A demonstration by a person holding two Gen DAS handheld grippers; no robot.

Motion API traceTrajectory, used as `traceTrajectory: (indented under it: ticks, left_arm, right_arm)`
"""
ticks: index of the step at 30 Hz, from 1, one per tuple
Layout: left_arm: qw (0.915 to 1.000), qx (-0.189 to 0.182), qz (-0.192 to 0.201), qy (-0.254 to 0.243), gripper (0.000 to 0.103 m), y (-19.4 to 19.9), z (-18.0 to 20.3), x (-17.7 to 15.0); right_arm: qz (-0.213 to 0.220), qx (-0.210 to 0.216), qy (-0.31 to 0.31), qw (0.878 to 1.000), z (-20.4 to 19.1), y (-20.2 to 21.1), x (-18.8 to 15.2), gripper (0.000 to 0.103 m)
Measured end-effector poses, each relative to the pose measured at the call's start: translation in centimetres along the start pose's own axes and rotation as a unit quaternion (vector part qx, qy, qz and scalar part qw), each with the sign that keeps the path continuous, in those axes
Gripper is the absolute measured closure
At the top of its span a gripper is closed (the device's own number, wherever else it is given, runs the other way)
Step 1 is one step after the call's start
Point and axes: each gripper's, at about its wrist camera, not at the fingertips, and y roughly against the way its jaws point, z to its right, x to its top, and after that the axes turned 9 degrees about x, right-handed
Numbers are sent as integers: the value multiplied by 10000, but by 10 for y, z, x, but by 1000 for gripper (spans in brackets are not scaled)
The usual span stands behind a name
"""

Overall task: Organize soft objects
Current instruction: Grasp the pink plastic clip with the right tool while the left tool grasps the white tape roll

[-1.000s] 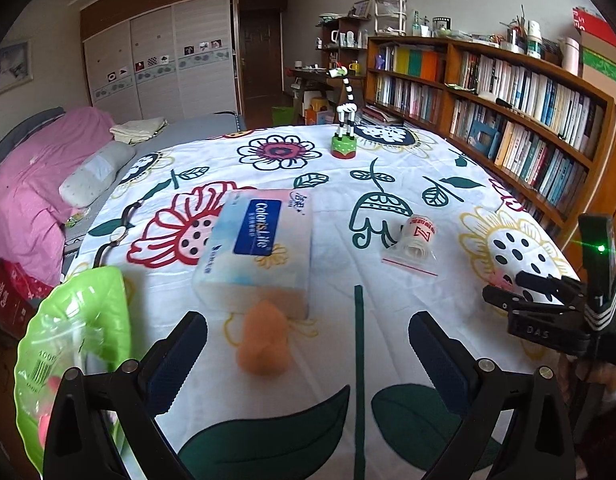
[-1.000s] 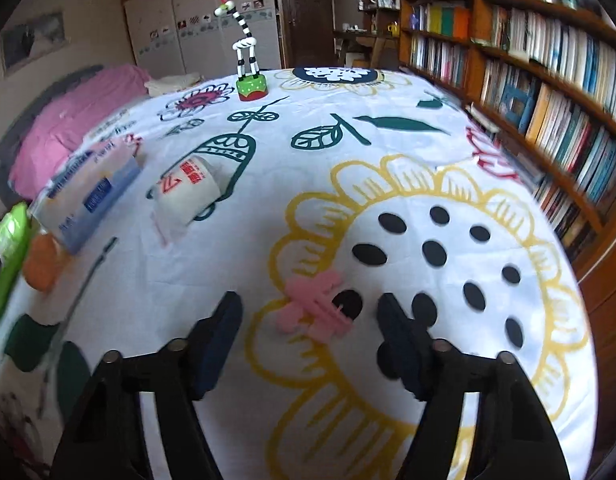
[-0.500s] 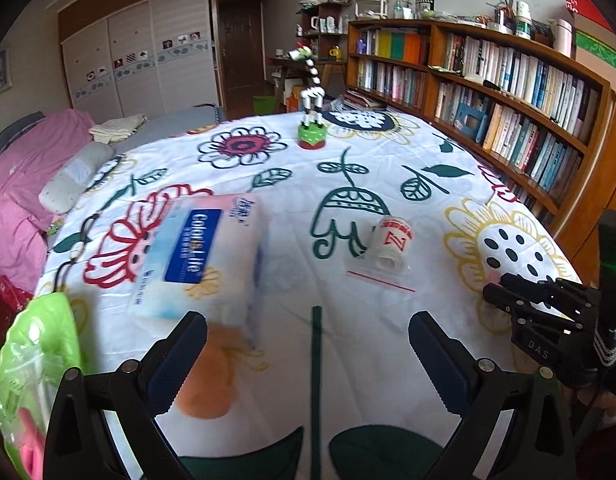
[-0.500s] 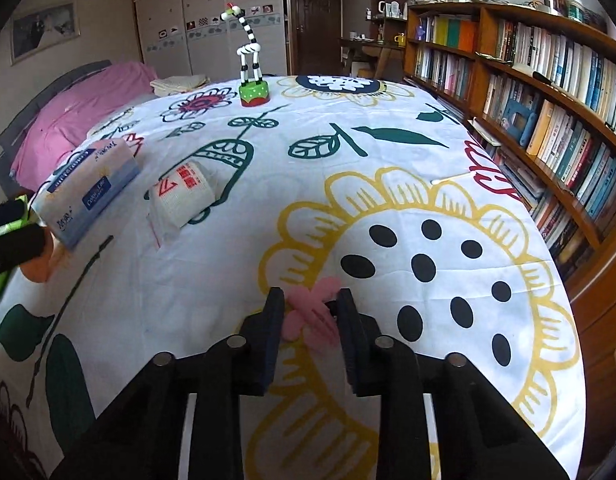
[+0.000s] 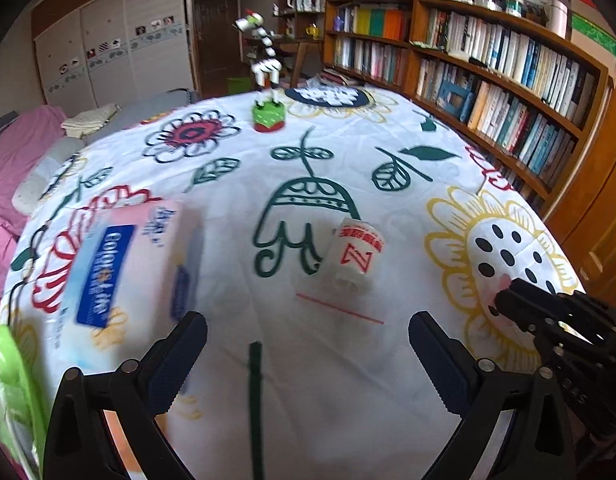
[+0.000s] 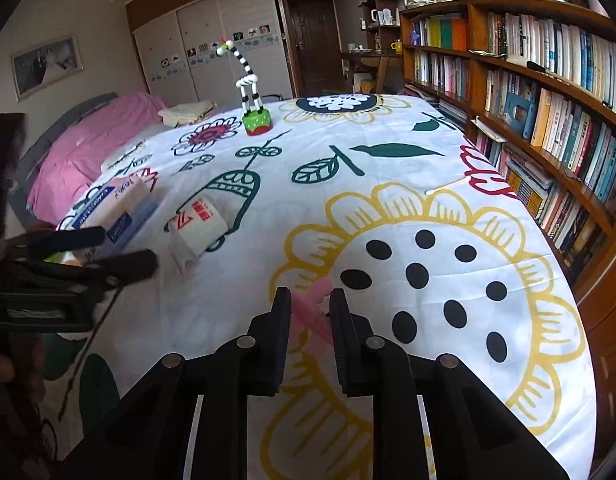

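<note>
Right gripper point(image 6: 310, 306): its jaws have just been closing and now press on the pink soft piece point(image 6: 312, 307) from both sides; the gap between them is narrow; the piece is squeezed and its tips stick out above the pads

Pink soft piece: held over the yellow flower with black dots printed on the bed cover point(image 6: 387, 168); whether it touches the cover I cannot tell

Left gripper point(image 5: 308, 354): jaws wide apart, nothing between them; only the bare cover with a dark green stem shows in the gap; seen from the right wrist it stands at the left edge, near the tissue pack

Small white roll point(image 5: 353, 254): wrapped in clear plastic with red print; it lies on the cover ahead of the left gripper, a little toward its right finger, beside the green bell-shaped flower drawing

Tissue pack point(image 5: 108, 264): soft pack with a blue label; lies to the left of the roll, apart from it; blurred in the left wrist view

Green basket point(image 5: 8, 392): at the far left edge, partly cut off

Orange soft thing point(image 5: 116, 432): only a small part shows behind the left finger

Toy giraffe point(image 6: 250, 92): upright on a green base at the far side of the bed

Bookshelf point(image 6: 547, 80): along the right side of the bed, full of books
</note>
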Motion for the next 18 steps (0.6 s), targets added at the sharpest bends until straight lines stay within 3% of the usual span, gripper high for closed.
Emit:
traceTrajectory:
  ticks: [5,14,16,18]
  left_arm:
    - [9998,-69,-165,-40,0,-18,10,6]
    - [9998,-112,-124,-77,1,-31,18,18]
    - [9998,-116,-118,-77,5,-32,19,20]
    - [9998,-139,-155,-73,16,-36,19,21]
  right_arm:
    - [20,68,-89,9999,5,1,-1,83]
    - [35,143,-184,9997,8,0,-3,83]
    - [7,149,-204,9997,8,-2,-4,83]
    - [-19,160,-226,9996,9,-3,-5,83]
